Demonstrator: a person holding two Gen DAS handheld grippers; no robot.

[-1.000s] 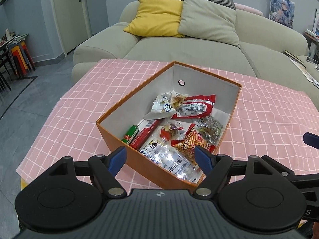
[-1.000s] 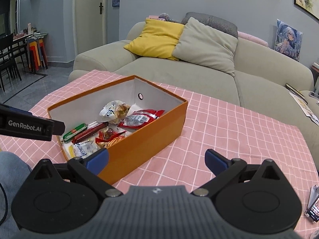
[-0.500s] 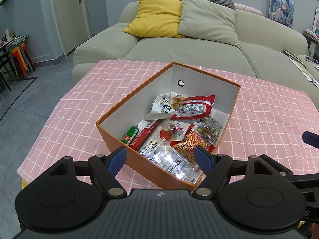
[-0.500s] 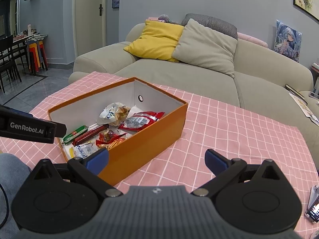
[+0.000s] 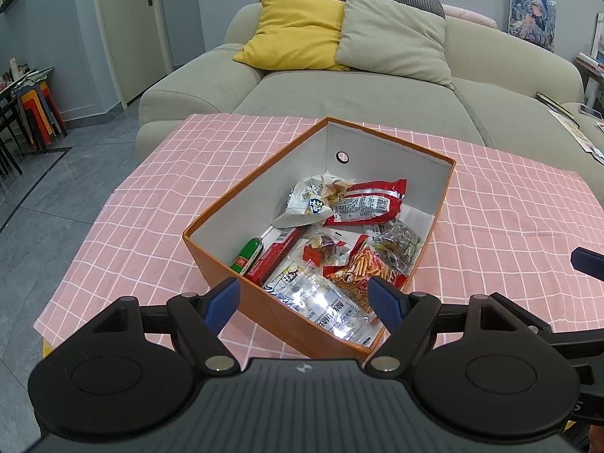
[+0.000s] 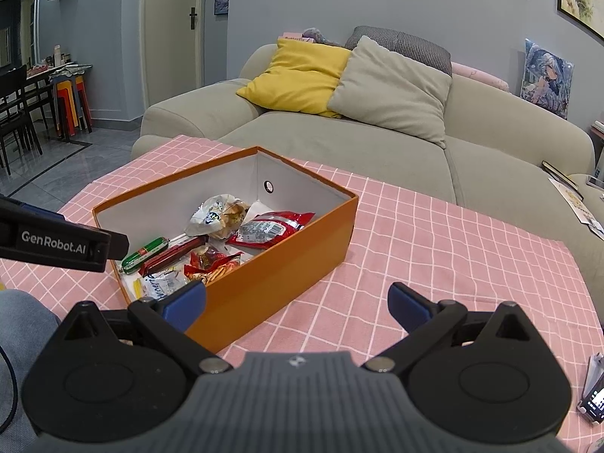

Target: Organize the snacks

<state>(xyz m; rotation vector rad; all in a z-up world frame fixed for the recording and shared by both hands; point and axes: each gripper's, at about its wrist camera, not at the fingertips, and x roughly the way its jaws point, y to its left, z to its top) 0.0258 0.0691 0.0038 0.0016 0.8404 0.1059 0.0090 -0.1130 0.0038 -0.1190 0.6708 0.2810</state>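
Left gripper (image 5: 304, 298): its two blue fingers are spread wide and hold nothing. It hangs above the near corner of the box.
Right gripper (image 6: 296, 302): fingers spread wide too — nothing between them but cloth. Its left finger (image 6: 185, 302) sits in front of the box's near wall; its right finger is over bare cloth.
Box (image 5: 441, 204): orange outside, white inside, open on top. It stands on the cloth, ahead of the left fingers and ahead-left of the right fingers.
Snacks: all lie inside the box, in a loose pile.
Clear bag (image 5: 321, 302): shiny, with blue print, right between the left fingers and nearest to them.
Orange stick snack bag (image 5: 362, 270): just ahead of the left gripper's right finger, touching the clear bag.
Green tube (image 5: 245, 256): ahead of the left gripper's left finger, by the box wall, beside a long red pack (image 5: 275, 255).
Red bag (image 5: 368, 204): farther ahead, near the back wall, next to a white bag (image 5: 307, 202).
Cloth (image 5: 151, 196): pink with white squares, under the box.
Sofa (image 5: 339, 90): far ahead — a yellow pillow (image 5: 294, 34) and a grey pillow (image 5: 392, 34) lean on it.
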